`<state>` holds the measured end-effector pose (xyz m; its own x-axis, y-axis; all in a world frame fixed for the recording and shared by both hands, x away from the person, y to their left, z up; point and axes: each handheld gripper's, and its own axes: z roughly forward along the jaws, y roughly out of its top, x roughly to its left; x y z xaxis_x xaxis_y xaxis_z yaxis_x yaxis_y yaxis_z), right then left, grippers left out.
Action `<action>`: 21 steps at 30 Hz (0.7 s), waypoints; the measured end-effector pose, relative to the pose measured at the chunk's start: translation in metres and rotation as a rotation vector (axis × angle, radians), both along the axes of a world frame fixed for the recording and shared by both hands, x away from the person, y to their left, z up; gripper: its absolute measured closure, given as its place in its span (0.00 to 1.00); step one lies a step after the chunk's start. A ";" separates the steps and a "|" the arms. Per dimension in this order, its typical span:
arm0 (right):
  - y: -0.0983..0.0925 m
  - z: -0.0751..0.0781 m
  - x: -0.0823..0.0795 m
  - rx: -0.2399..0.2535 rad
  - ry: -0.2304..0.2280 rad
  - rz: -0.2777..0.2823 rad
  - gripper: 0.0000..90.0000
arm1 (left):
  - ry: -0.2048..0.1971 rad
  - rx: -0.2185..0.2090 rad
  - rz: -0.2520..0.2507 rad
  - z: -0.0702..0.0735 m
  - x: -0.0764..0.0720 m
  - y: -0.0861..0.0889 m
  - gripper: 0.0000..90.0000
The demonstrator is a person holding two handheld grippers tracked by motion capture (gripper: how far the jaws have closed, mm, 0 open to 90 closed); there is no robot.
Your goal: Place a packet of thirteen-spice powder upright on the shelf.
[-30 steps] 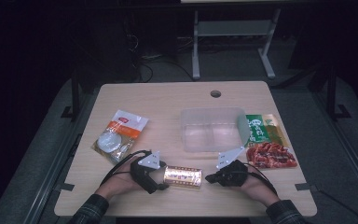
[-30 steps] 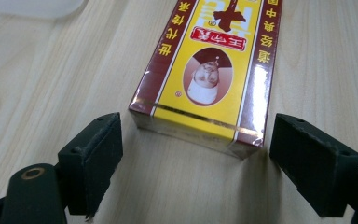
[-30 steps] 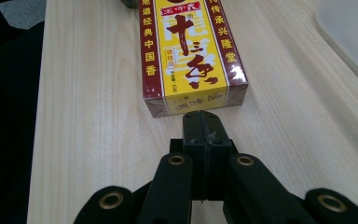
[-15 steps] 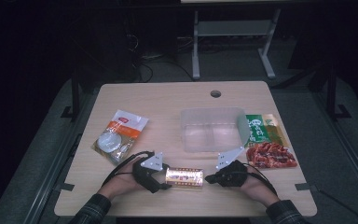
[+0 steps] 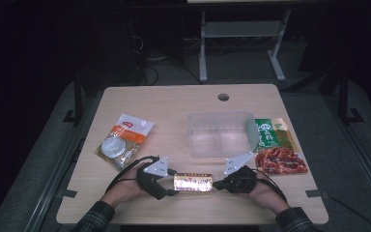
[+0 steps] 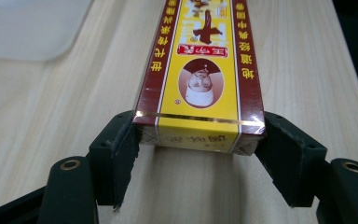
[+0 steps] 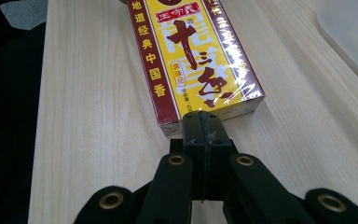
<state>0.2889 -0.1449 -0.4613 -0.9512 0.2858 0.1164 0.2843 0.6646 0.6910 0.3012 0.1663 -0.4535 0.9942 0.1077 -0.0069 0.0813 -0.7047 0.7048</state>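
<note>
Two forearms come in from the table's (image 5: pixel 183 104) near edge, each hand wrapped around a gripper and turned inward so the grippers face each other across a yellow and maroon box (image 5: pixel 193 183). The box lies flat near the front edge, in front of the clear plastic container (image 5: pixel 218 134). The left gripper (image 6: pixel 196 147) lies low and level; its jaws have just been closing around the box's end, and its pads sit against both sides. The right gripper (image 7: pixel 200 121) has its jaws pressed fully together, tips touching the opposite end of the box.
</note>
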 end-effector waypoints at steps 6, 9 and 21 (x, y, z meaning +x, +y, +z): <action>-0.001 0.000 0.000 0.001 0.010 -0.010 1.00 | -0.015 -0.034 0.000 0.008 -0.001 0.000 0.35; -0.001 -0.001 0.000 0.005 0.011 -0.012 1.00 | -0.021 -0.046 -0.003 0.011 -0.002 -0.001 0.35; -0.003 -0.001 0.001 0.016 0.032 -0.029 1.00 | -0.053 -0.114 -0.015 0.028 0.000 -0.008 0.34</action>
